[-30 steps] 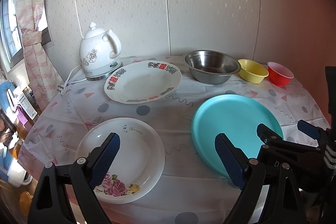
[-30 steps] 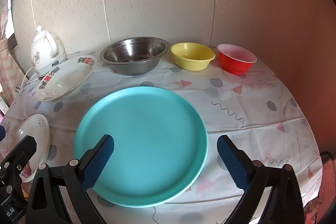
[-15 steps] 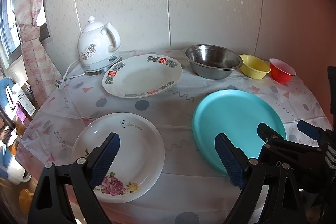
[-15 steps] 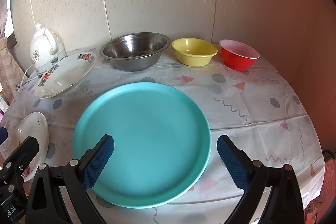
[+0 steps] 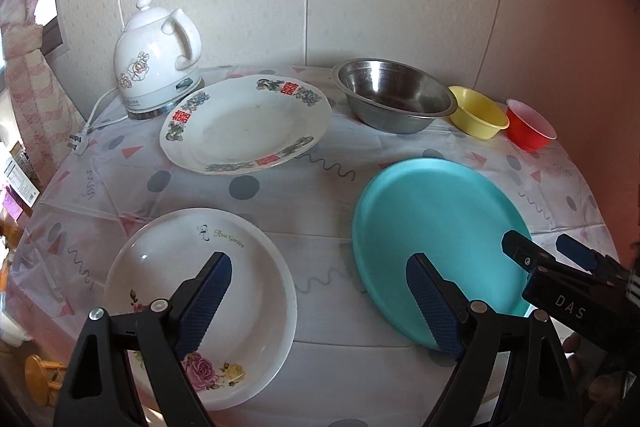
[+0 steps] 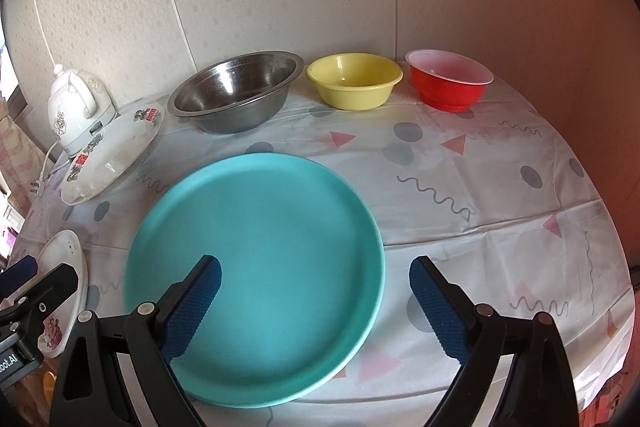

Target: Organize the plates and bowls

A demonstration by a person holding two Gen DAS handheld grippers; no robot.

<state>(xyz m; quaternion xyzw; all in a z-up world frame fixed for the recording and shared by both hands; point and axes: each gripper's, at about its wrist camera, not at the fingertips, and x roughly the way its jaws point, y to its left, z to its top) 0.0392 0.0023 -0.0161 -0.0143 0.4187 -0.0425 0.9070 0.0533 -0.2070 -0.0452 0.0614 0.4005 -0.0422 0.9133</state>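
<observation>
**Plates and bowls laid out flat, both jaws wide and closing on nothing**

Round ware throughout, so no long axis; all rims up, all flat on table (image 6: 500, 195).

Teal plate (image 6: 260, 251) near front edge, centre. Rose plate (image 5: 200, 303) to its left, apart, front-left corner; "Rose Garden" lettering toward wall, rose print toward front edge. Red-marked plate (image 5: 244, 123) behind rose plate, its back rim raised and seemingly resting on kettle (image 5: 156, 59) base. Along wall, left to right: steel bowl (image 6: 236, 95), yellow bowl (image 6: 354, 79), red bowl (image 6: 450, 81); steel and yellow rims nearly touching, yellow and red just apart.

Left gripper (image 5: 320, 299) above gap between rose plate and teal plate, one pad over each; jaws wide, closing, nothing between them. Right gripper (image 6: 316, 291) above teal plate's near right rim; jaws wide, closing, nothing pinched.

Open cloth right of teal plate up to right edge; also a band between teal plate and bowl row. Left side crowded: kettle, cord, two plates.

Left view only: whole rose plate, lettering, kettle plug, curtain, right gripper's body at lower right. Right view only: right table edge, bowl interiors; rose plate a sliver there behind left gripper's tip.
</observation>
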